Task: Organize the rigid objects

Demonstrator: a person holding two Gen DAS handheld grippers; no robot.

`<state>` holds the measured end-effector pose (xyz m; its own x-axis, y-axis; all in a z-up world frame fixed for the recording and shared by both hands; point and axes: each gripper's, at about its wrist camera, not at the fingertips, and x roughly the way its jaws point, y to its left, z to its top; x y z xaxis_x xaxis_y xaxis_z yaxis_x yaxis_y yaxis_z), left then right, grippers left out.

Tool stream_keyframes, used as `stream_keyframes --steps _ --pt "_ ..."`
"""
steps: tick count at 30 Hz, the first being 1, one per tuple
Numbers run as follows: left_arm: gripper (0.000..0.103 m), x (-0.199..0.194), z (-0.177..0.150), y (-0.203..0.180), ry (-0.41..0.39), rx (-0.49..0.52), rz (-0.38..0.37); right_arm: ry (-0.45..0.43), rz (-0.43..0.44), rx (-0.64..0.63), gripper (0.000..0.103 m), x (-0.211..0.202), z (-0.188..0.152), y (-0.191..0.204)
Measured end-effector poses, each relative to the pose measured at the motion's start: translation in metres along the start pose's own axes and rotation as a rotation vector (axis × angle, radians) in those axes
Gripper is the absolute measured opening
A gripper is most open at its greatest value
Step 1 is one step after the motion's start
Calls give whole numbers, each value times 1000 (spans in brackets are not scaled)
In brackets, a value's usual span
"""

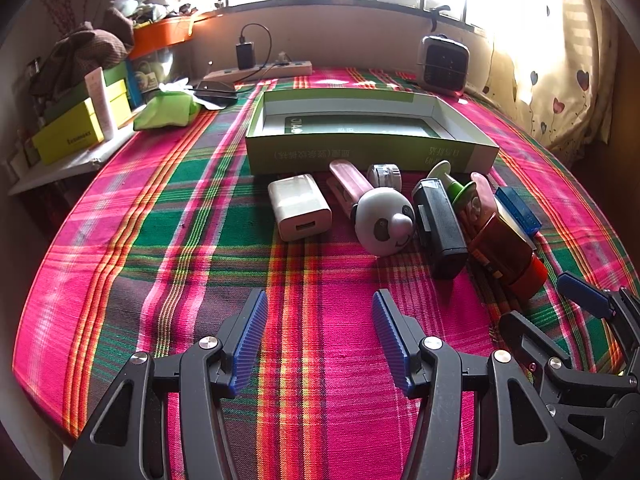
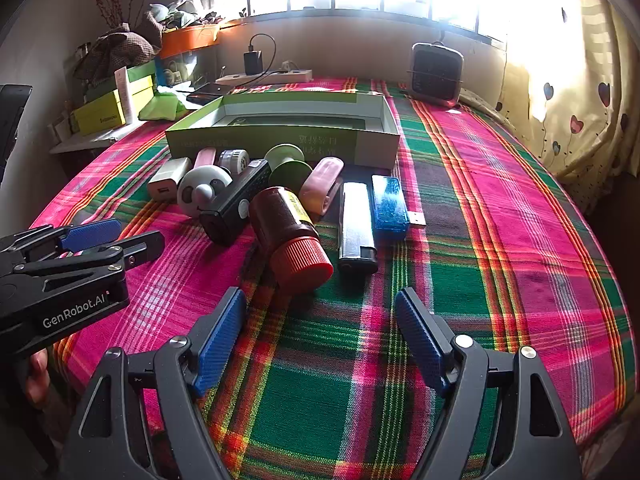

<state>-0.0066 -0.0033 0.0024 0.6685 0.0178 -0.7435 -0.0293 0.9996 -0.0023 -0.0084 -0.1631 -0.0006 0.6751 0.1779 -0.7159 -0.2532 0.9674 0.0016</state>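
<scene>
An open green box (image 1: 360, 152) (image 2: 280, 142) lies on the plaid cloth. In front of it, a row of small items: white charger (image 1: 298, 206) (image 2: 168, 180), panda toy (image 1: 384, 220) (image 2: 202, 194), black device (image 1: 440, 228) (image 2: 236, 208), brown bottle with red cap (image 1: 506, 258) (image 2: 290, 232), silver lighter (image 2: 355, 226), blue USB box (image 1: 518, 210) (image 2: 389, 204), pink clips (image 1: 348, 180) (image 2: 322, 184), green spool (image 2: 286, 162). My left gripper (image 1: 320, 306) (image 2: 116, 238) is open, short of the charger and panda. My right gripper (image 2: 320, 304) (image 1: 568, 300) is open, just before the bottle's cap.
A small heater (image 1: 442, 64) (image 2: 436, 72) stands at the far right. A power strip (image 1: 260, 72) with a plugged charger, a phone, a green pouch (image 1: 168, 108) and stacked yellow boxes (image 1: 68, 136) crowd the far left shelf. A curtain (image 2: 580, 100) hangs right. A hand (image 2: 36, 376) holds the left gripper.
</scene>
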Motion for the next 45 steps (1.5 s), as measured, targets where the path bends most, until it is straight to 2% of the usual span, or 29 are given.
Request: stream_keyframes --steps 27,37,42,45 --pt "54 1 -1 0 2 0 -1 -1 2 0 77 -1 -2 -1" --pt "54 3 3 5 21 5 -18 42 20 -31 77 2 7 -1" --pt "54 3 6 15 29 -21 -51 -7 24 -72 77 -4 14 -1" --pt "54 4 7 20 36 -28 -34 -16 50 -73 77 0 21 -1"
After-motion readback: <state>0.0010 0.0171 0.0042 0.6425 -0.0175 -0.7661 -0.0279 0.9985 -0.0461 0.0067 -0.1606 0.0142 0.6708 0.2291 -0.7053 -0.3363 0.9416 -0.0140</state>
